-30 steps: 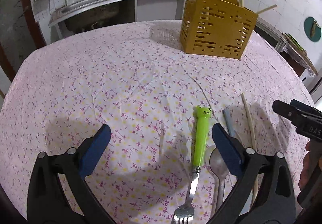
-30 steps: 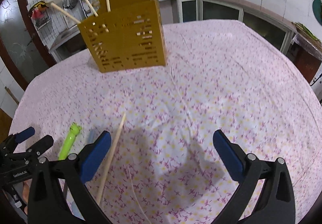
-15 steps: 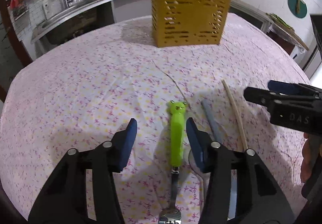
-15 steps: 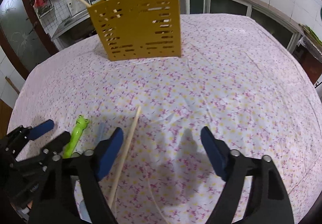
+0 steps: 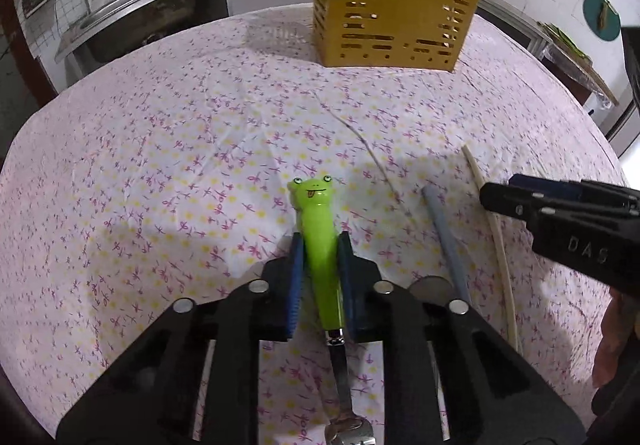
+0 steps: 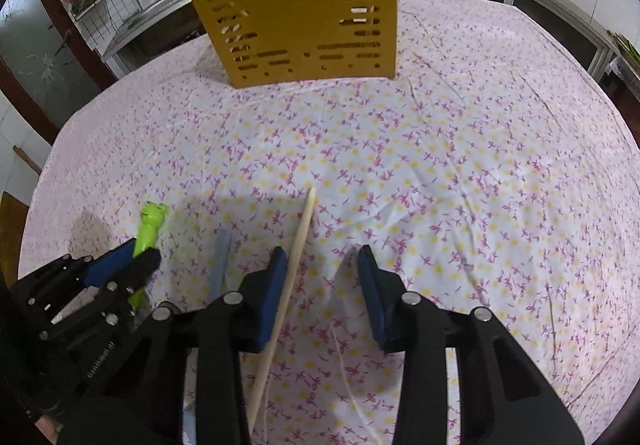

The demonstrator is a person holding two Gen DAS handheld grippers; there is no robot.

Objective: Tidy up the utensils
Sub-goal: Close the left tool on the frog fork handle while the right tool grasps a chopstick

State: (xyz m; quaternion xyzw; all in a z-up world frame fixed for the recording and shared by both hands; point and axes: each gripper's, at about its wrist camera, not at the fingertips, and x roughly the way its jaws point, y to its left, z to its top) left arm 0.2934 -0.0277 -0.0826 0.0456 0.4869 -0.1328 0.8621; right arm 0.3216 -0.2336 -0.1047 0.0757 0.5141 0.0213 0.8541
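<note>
Left fingers (image 5: pixel 296 277) apparently pinch frog-handled fork (image 5: pixel 320 245).

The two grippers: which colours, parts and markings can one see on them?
The left gripper and right gripper both have black plastic bodies, blue pads and round silver bolts. Pale letters "DAS" mark the right one's side.

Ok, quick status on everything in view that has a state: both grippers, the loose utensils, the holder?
Left gripper: shut on the frog-handled fork.
Frog-handled fork: clamped at its green handle, lying on the tablecloth.
Right gripper: open, chopstick between its fingers, not gripped.
Chopstick: lying flat.
Blue-handled spoon: lying flat, untouched.
Yellow holder: upright, chopsticks inside.
</note>
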